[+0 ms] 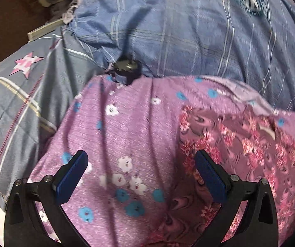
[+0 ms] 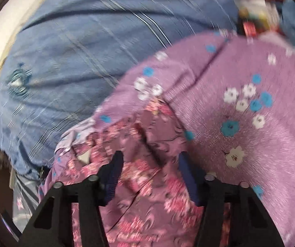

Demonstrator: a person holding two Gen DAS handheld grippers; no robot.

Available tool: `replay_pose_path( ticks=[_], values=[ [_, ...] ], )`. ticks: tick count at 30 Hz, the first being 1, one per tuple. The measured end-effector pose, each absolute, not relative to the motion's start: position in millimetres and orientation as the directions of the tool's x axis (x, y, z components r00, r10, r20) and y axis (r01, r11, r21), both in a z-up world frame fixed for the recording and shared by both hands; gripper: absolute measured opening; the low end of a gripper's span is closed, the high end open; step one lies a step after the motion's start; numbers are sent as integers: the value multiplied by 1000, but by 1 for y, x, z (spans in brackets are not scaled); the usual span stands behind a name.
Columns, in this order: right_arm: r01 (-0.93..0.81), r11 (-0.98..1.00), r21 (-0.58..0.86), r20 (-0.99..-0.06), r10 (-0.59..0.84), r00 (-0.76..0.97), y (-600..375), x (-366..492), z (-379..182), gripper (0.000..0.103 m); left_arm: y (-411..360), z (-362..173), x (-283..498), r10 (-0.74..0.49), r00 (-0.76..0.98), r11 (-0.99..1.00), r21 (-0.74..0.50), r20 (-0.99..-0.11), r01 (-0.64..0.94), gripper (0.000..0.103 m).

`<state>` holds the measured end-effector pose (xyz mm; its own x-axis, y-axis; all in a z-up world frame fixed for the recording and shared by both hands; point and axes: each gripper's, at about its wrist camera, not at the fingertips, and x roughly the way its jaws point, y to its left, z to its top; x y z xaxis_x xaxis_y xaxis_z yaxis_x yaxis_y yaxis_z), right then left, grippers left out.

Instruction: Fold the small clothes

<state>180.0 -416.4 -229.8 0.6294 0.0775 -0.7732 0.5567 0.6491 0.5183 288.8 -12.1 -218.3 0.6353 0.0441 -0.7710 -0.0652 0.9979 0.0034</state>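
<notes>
Both jaws of the left hand-held gripper [image 1: 141, 177] stood wide apart above the lilac cotton garment printed with white and blue flowers [image 1: 127, 127], gripping nothing; the right hand-held gripper [image 2: 150, 177] hung likewise parted over its dark pink floral panel [image 2: 139, 164]. That garment lay spread on the blue plaid bed quilt [image 1: 178, 30]. Being thin, limp and light, it would probably sag, so a hem or corner seemed the best hold.

Blue plaid bedspread [image 1: 188, 30] with star patch [image 1: 27, 64], brown floor [image 1: 5, 20] beyond, white edge [image 2: 5, 20]
</notes>
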Motion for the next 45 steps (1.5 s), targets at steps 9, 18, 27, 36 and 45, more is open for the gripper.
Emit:
replay_pose_path(
  ticks=[9, 18, 27, 36, 45],
  values=[
    [527, 663, 532, -788, 160, 594, -413, 208, -252, 26, -31, -243, 302, 123, 557, 992, 100, -821, -71, 103],
    [465, 716, 521, -786, 190, 588, -408, 188, -225, 16, -38, -248, 297, 164, 548, 986, 157, -820, -60, 103],
    [450, 740, 500, -805, 206, 557, -392, 212, -251, 28, -38, -246, 298, 150, 544, 987, 155, -826, -38, 103],
    [412, 773, 483, -724, 88, 684, -396, 164, -185, 6, -33, -238, 295, 169, 569, 983, 178, -805, -41, 103],
    [573, 710, 409, -837, 42, 546, -419, 130, -228, 14, -34, -237, 294, 196, 580, 977, 211, -791, -43, 103]
  ],
)
